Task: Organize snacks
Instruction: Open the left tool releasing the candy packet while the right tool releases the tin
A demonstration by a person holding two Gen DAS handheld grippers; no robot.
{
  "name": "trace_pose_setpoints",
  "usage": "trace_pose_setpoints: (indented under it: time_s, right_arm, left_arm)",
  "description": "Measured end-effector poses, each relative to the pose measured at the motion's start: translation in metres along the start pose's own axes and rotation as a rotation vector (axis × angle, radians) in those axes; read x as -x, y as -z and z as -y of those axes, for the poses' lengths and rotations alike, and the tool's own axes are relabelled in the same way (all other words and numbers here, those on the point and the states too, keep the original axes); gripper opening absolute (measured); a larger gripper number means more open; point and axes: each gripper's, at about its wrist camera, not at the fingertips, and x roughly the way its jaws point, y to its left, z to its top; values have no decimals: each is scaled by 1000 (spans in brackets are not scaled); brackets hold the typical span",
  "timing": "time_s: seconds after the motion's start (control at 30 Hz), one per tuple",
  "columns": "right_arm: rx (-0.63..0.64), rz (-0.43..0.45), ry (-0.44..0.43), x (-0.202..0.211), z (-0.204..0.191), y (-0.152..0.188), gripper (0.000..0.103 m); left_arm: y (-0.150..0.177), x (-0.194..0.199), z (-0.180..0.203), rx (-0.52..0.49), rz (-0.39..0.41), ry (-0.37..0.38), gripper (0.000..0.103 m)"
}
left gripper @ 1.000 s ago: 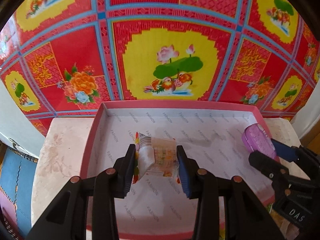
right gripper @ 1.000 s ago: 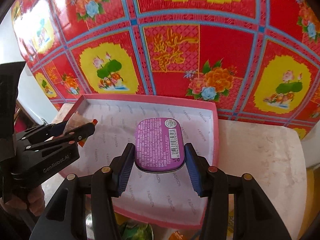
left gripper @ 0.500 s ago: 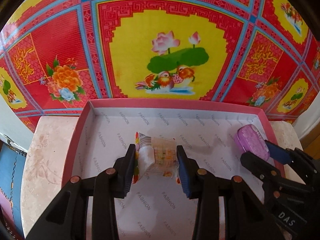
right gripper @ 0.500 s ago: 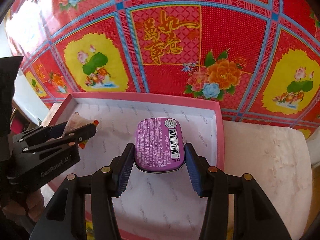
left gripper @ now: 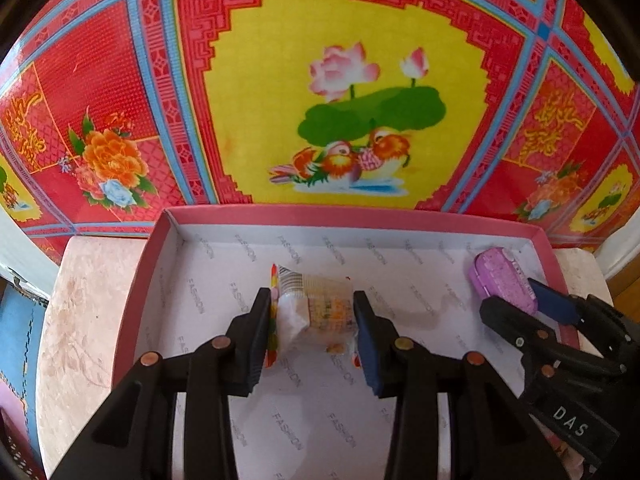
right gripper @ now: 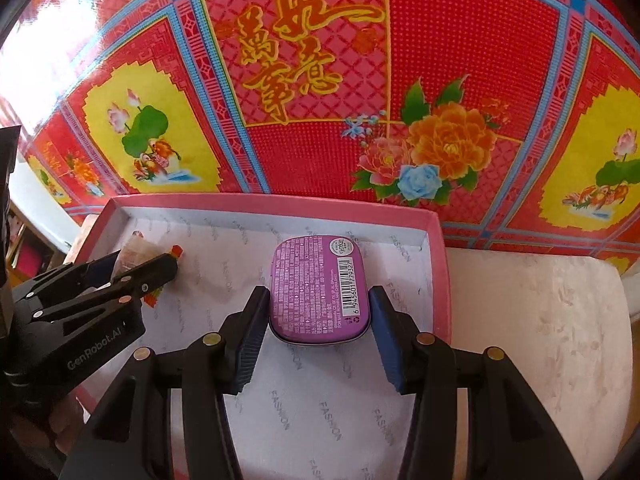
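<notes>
The left gripper [left gripper: 314, 316] pinches a clear-wrapped snack [left gripper: 316, 310] over the middle of the pink box [left gripper: 352, 216]. The right gripper [right gripper: 318, 320] pinches a purple tin [right gripper: 318, 290], barcode up, near the box's right wall. Behind stands a red floral sheet [right gripper: 460, 60].

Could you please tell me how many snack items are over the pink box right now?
2: a clear-wrapped snack packet in the left gripper, and a flat purple tin in the right gripper.
</notes>
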Motion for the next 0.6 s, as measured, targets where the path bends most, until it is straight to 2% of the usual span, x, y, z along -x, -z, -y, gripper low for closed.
trace_pose_setpoints:
  time_s: [0.23,0.33,0.43,0.6]
  right_arm:
    - [-2,-8,-3,-2,-5,-5,51]
    - [-9,-12,-9,-3,-2,-3,51]
    - [-15,-16,-20,1,0,-1,52]
    - [-16,0,-30,13,0,-3,58]
  left_arm:
    - [2,-3,10,-9,-6,10,43]
    - [2,-4,12,-15,-14,8,49]
    - [1,-1,15,-13,-29,5,50]
    - [15,22,16,-9,-31,9,50]
